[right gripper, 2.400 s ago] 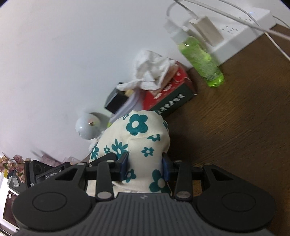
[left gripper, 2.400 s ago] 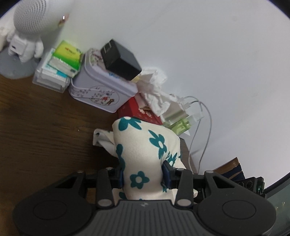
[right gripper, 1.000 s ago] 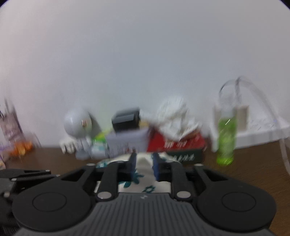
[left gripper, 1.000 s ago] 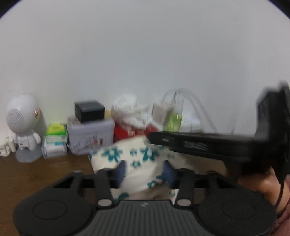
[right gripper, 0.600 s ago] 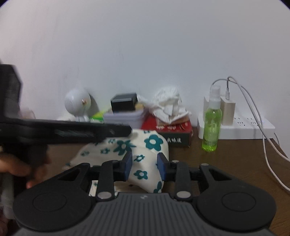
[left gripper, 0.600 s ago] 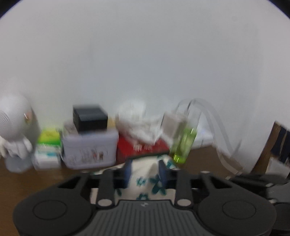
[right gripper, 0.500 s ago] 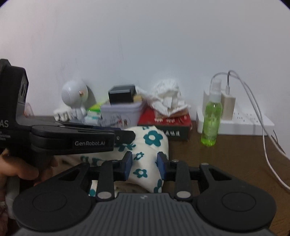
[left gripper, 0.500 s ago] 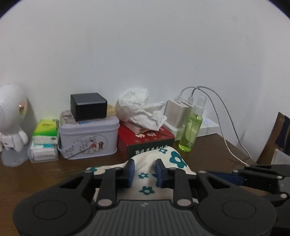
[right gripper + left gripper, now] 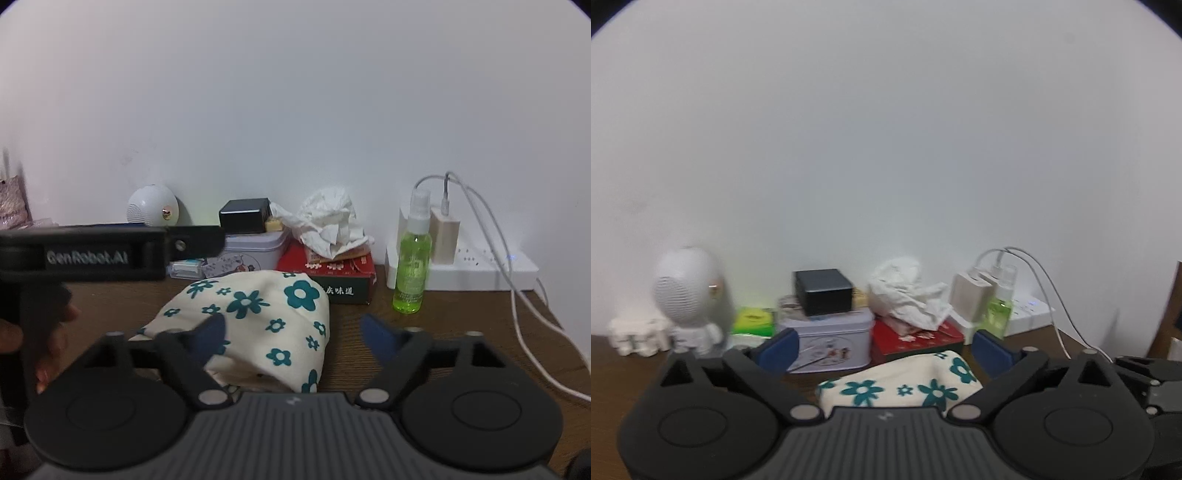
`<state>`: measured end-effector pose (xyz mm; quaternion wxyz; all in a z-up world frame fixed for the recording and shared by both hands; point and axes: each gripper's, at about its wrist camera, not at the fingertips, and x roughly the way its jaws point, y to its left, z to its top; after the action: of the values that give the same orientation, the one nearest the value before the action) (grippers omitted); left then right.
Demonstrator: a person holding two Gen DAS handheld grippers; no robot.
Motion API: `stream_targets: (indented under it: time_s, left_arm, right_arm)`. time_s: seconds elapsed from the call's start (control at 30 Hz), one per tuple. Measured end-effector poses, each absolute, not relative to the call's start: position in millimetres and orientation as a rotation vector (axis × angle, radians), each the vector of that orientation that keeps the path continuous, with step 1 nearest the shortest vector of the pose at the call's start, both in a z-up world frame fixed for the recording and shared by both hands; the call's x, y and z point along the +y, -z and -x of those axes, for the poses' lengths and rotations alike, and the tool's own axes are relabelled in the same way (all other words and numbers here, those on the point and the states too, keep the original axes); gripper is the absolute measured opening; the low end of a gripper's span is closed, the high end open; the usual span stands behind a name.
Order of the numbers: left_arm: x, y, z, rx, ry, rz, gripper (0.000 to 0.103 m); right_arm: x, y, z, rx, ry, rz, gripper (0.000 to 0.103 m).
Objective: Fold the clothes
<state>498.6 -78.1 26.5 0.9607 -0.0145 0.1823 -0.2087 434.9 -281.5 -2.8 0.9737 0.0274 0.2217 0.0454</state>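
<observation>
A cream cloth with teal flowers (image 9: 258, 325) lies bunched on the brown wooden table (image 9: 461, 325); it also shows in the left wrist view (image 9: 901, 384). My right gripper (image 9: 293, 332) is open, its jaws spread just above and in front of the cloth, holding nothing. My left gripper (image 9: 882, 349) is open and empty, its blue-padded fingers wide apart above the cloth. The left gripper's black body (image 9: 103, 254) crosses the left of the right wrist view.
Along the white wall stand a white astronaut speaker (image 9: 690, 295), a tin with a black box (image 9: 827, 336), a red tissue box (image 9: 332, 269), a green spray bottle (image 9: 412, 266) and a white power strip with cables (image 9: 480, 269).
Both grippers have opened and let go of the cloth, which now lies on the table. Both have lifted back slightly.
</observation>
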Motion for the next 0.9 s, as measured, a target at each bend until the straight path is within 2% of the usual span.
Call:
stream_targets:
  time_s: [0.03, 0.37, 0.9]
  left_arm:
    - [-76.2, -29.9, -496.4, 0.383, 0.410, 0.041, 0.103]
    - [-57.7, -43.4, -436.2, 0.478, 0.344, -0.031, 0.103]
    - [-11.5, -62.1, -246.0, 0.517, 0.249, -0.094, 0.103]
  right_arm:
    - [-280.0, 0.6, -431.9, 0.445, -0.089, -0.052, 0.103]
    - [-264.6, -26.7, -376.8, 0.452, -0.101, -0.089, 0.103]
    - [-222.7, -58.3, -219.1, 0.479, -0.166, -0.091, 0.103]
